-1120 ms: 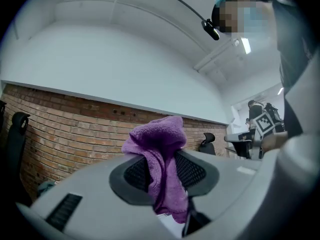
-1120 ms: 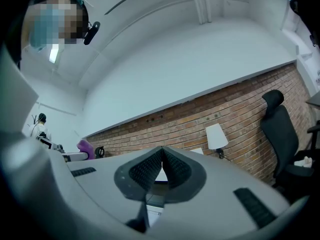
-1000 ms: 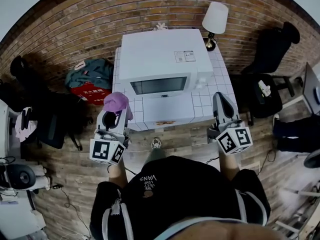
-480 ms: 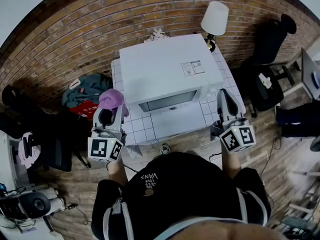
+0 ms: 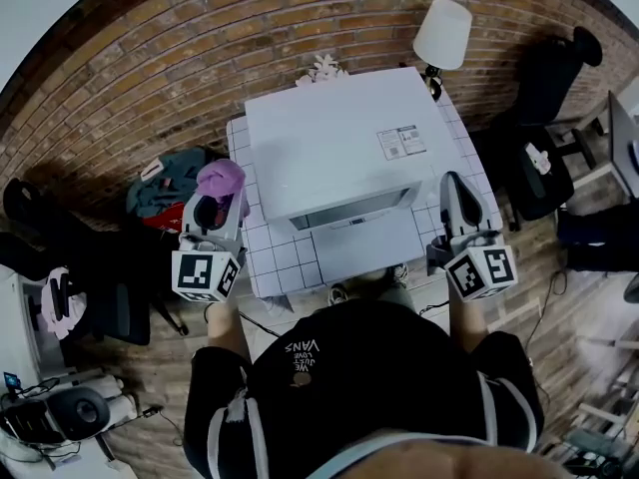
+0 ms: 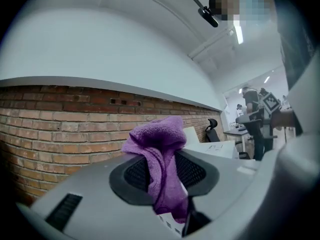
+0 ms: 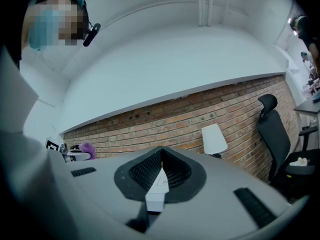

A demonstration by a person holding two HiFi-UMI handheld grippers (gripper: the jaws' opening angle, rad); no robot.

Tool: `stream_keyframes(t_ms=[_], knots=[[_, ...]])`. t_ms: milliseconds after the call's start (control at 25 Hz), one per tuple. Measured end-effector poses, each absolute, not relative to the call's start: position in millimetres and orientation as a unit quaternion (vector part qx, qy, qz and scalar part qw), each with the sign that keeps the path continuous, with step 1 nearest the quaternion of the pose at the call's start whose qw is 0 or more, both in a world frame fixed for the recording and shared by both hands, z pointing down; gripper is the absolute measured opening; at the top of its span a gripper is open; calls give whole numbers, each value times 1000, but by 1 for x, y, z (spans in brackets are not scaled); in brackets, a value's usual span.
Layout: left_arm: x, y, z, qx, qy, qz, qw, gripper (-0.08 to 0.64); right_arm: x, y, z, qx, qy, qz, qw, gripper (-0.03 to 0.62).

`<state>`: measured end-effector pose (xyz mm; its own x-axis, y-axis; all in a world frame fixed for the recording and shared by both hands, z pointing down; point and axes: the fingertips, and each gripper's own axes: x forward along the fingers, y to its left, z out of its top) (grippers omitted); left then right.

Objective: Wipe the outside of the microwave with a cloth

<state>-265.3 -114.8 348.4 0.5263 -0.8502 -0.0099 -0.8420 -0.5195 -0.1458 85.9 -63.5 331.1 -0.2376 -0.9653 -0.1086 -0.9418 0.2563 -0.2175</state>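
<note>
The white microwave (image 5: 334,143) stands on a white tiled table (image 5: 264,260), its door side facing me. My left gripper (image 5: 217,204) hangs off the table's left edge, level with the microwave's front left corner and apart from it. Its jaws are shut on a purple cloth (image 5: 222,179), which bunches above them and hangs down between them (image 6: 159,156). My right gripper (image 5: 451,182) is held beside the microwave's right side, jaws shut (image 7: 161,154) with nothing held. The microwave's top (image 6: 216,147) shows past the cloth.
A white-shaded lamp (image 5: 442,33) stands behind the microwave's right corner against the brick wall. A black office chair (image 5: 537,173) is to the right. A red bag with clothes (image 5: 162,180) lies on the floor left of the table, beside dark bags.
The view has shifted closer over the microwave. Both grippers now sit further forward alongside it, the left one still holding the cloth.
</note>
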Motion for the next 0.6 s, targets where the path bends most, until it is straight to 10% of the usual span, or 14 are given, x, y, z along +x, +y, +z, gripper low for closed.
stream_keyframes(t_ms=[600], knots=[[-239, -241, 350, -839, 449, -241, 190, 132, 126, -117, 329, -582, 806, -57, 95, 0]])
